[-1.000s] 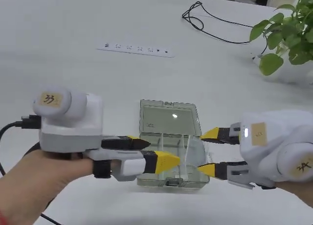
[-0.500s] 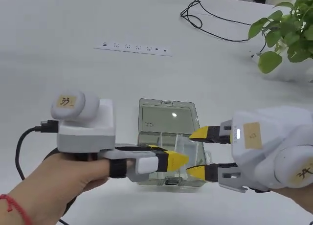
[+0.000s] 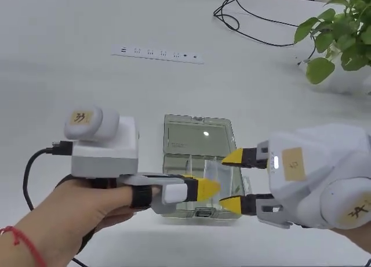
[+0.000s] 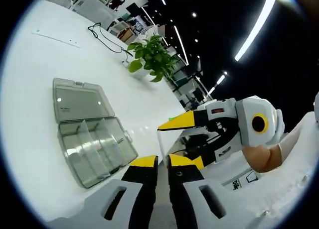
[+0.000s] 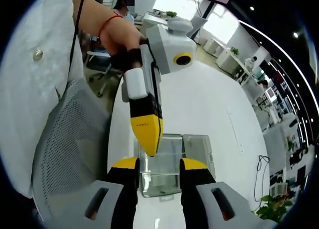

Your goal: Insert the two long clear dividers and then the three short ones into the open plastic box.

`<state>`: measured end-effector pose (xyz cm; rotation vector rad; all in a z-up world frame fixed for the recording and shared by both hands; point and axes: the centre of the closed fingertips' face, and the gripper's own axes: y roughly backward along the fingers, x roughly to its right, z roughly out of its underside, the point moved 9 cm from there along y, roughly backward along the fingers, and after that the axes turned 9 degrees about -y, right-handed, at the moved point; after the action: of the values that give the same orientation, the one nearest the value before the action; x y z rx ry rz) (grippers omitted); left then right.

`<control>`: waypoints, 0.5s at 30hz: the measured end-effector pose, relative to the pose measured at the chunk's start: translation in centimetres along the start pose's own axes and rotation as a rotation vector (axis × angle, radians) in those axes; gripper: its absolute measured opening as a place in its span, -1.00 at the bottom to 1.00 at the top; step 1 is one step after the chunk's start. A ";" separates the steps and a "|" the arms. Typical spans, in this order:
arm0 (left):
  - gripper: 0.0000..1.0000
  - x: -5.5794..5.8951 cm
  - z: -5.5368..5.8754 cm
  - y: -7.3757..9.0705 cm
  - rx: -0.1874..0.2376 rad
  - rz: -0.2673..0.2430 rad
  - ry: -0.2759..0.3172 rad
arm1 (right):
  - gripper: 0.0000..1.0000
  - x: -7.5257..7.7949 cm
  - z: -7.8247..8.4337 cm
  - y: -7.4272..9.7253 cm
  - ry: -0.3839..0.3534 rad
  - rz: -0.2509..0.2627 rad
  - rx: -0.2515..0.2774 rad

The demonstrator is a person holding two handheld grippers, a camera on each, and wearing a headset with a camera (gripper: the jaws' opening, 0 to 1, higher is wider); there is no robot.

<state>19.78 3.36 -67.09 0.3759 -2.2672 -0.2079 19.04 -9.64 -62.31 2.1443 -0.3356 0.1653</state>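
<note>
Pinching the edge of a clear divider (image 3: pixel 215 173), the left gripper (image 3: pixel 203 188) has its jaws drawn narrow, the sheet running edge-on into the slim gap between them in the left gripper view. The right gripper (image 3: pixel 232 180) faces it with jaws spread wide, and the same divider spans the space between them; whether those jaws press on its ends cannot be told. Directly beneath both sets of jaws sits the open plastic box (image 3: pixel 174 160), its base split into lanes by clear strips (image 4: pixel 94 144) standing inside. Its lid (image 3: pixel 200 136) lies flat just beyond the jaws. Everything rests on a white table (image 3: pixel 87 87). Well past the jaws lie a white power strip (image 3: pixel 159 54) and a black cable (image 3: pixel 255 32), with a green plant (image 3: pixel 339 29) off beyond the right jaws.
</note>
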 end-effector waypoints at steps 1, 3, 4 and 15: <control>-0.93 0.0 0.0 0.0 0.002 0.004 0.004 | -0.35 0.0 0.0 0.0 0.001 0.000 -0.001; -0.98 0.1 0.1 0.0 0.000 0.008 0.010 | -0.35 0.0 0.0 0.0 0.002 -0.001 -0.002; -1.00 0.1 0.1 0.0 -0.002 0.010 0.009 | -0.35 -0.1 0.0 0.0 0.003 -0.001 -0.002; -1.00 0.3 0.3 0.1 -0.003 0.022 0.020 | -0.34 -0.3 -0.2 -0.1 0.026 0.002 -0.007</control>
<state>19.32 3.32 -67.06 0.3502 -2.2504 -0.1952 18.74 -9.39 -62.36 2.1328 -0.3229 0.1929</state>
